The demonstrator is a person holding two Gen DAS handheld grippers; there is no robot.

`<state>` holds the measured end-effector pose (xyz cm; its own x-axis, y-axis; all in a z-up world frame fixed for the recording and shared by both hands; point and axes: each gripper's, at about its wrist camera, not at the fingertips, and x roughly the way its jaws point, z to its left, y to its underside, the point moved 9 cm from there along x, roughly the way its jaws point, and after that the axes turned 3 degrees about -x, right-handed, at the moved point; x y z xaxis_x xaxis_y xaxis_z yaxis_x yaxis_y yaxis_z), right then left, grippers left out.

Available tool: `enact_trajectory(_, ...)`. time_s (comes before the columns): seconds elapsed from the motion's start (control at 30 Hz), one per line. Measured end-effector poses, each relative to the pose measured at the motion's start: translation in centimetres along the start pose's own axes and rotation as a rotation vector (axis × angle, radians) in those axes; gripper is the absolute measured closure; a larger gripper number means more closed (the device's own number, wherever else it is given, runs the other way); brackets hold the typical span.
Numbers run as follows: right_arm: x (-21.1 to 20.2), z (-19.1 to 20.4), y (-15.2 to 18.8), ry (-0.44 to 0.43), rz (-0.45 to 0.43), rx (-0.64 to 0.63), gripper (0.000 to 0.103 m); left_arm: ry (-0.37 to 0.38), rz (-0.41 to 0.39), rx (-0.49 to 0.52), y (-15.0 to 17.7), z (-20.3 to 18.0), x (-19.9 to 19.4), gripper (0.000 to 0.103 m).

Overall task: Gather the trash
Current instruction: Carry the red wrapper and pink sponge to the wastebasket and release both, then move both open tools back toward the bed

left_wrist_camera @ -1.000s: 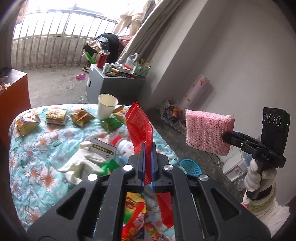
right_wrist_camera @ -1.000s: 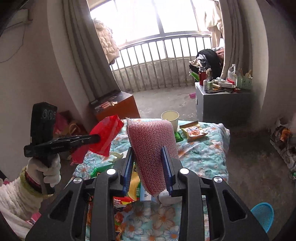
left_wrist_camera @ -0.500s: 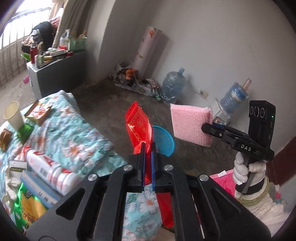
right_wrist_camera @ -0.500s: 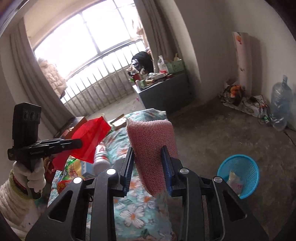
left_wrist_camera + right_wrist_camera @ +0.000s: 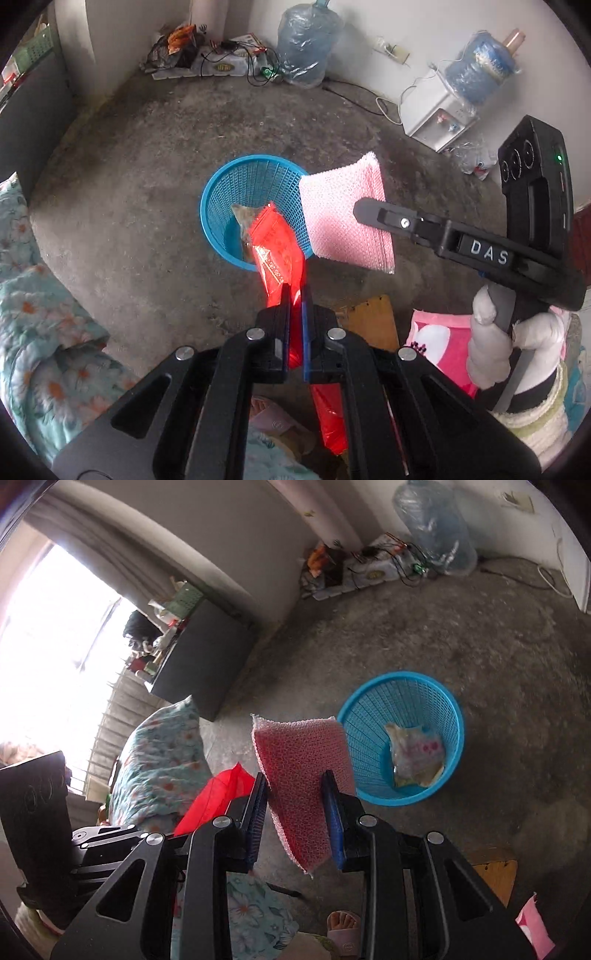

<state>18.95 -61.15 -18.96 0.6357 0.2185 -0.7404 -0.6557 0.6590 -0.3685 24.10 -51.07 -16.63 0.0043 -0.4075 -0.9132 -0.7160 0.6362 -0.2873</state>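
My left gripper (image 5: 294, 295) is shut on a red snack wrapper (image 5: 275, 251) and holds it over the near rim of a blue mesh waste basket (image 5: 236, 184) on the concrete floor. My right gripper (image 5: 295, 786) is shut on a pink sponge (image 5: 303, 768); in the left wrist view that sponge (image 5: 343, 218) hangs at the basket's right edge. The basket (image 5: 424, 701) holds a crumpled food bag (image 5: 415, 755). The red wrapper (image 5: 218, 797) shows left of the sponge in the right wrist view.
A flowered quilt (image 5: 33, 332) covers the bed at left. Water bottles (image 5: 306, 40) and a dispenser (image 5: 436, 114) stand by the far wall with cables. A wooden stool (image 5: 373, 321) and pink cloth (image 5: 436, 339) lie near my feet. A grey cabinet (image 5: 207, 657) stands by the window.
Both grippers have swung away from the bed and tilted down toward the floor. The blue basket is now right below the red wrapper and the pink sponge. Both grips are unchanged.
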Motion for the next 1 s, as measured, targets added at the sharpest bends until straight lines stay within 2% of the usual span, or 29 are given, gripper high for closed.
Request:
enact_trajectory(0.23,5.4,-5.5,-1.9,0.046,0.013,0.108,0.072,-0.067,0.036,-0.038,-4.6,1.1,8.8,0.099)
enact_trajectory(0.3,7.0,-6.8,-2.6,0.063,0.009,0.131,0.069,-0.083,0.035,-0.077,-5.6,2.0,10.6,0.085)
enact_trajectory(0.33,8.0,-7.5,-2.7,0.069,0.017,0.146,0.062,-0.095,0.041,-0.096,-5.9,2.6,11.5,0.068)
enact_trajectory(0.4,9.7,-8.8,-2.6,0.099,0.051,0.168,0.053,-0.124,0.028,-0.148,-6.4,3.7,12.4,0.064)
enact_trajectory(0.47,10.7,-9.6,-1.9,0.127,0.067,0.174,0.053,-0.106,0.028,-0.183,-6.4,4.2,12.8,0.064)
enact_trajectory(0.77,9.1,-8.3,-0.9,0.086,0.012,0.195,0.053,-0.075,-0.038,-0.159,-6.5,4.0,9.4,0.064)
enact_trajectory(1.0,4.9,-1.9,-1.6,0.091,-0.062,0.071,0.053,0.017,-0.091,-0.192,-5.0,3.8,1.6,0.064)
